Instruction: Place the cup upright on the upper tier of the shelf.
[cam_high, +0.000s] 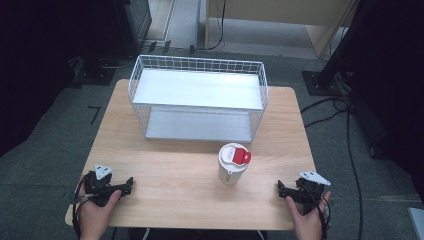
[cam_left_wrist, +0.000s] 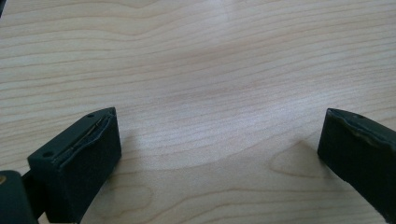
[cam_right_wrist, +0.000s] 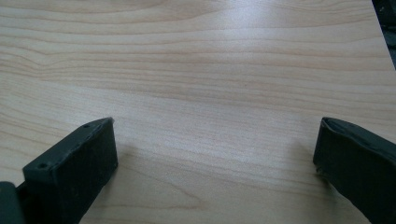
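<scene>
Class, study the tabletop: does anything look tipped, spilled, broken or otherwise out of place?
Nothing stands out. The white cup with the red lid tab stands upright on the table, in front of the wire basket shelf, which sits square. Left gripper and right gripper rest open near the front corners.

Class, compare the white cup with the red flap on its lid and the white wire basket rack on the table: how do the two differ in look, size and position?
The cup is a small closed cylinder with a red flap on its lid; the wire basket rack is a wide, open mesh box holding two flat grey shelves. The cup stands nearer the person, right of centre; the rack sits toward the far edge. Both are white and upright on the wooden table.
</scene>
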